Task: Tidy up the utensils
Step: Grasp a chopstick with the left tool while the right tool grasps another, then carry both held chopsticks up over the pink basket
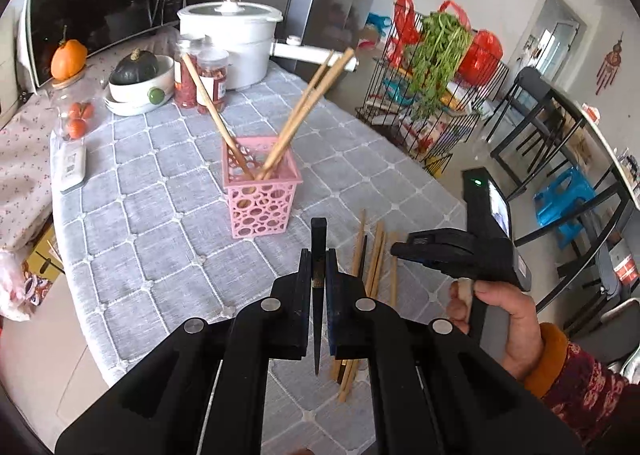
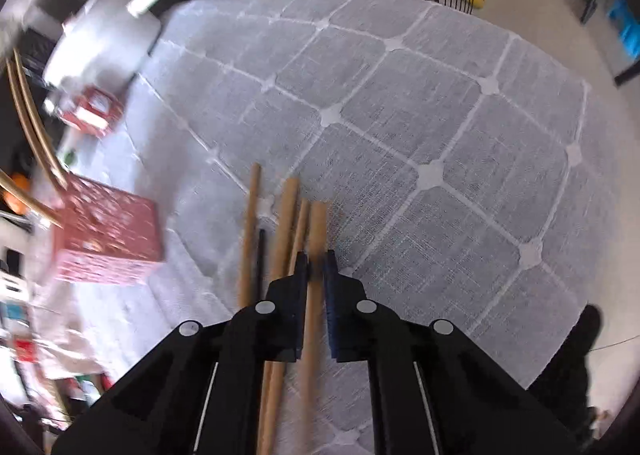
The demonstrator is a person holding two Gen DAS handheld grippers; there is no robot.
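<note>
Two chopsticks are in hand at once: a black chopstick (image 1: 319,287) is clamped between the jaws of the left gripper (image 1: 319,255), held upright with its blunt end above the fingertips and its point hanging below, while the right gripper (image 2: 318,259) is closed around a wooden chopstick (image 2: 316,295) at the right edge of the loose pile of chopsticks (image 2: 276,255) on the grey quilted tablecloth (image 2: 440,115).

Chopsticks of this kind are judged light, stiff and smooth – a grip near the middle should keep them from pivoting or sliding out. In the pile the sticks lie touching side by side, so a neighbour could be dragged along when one is lifted.

Beyond the left gripper the pink perforated holder (image 1: 262,191) stands on the cloth, with several wooden chopsticks (image 1: 304,115) already leaning out of it to both sides – these may obstruct a fresh insertion. The holder looks light and could tip if nudged. Farther back, well apart, a white pot (image 1: 236,43), two jars (image 1: 204,75) and a bowl with a dark squash (image 1: 138,75) are seen.
</note>
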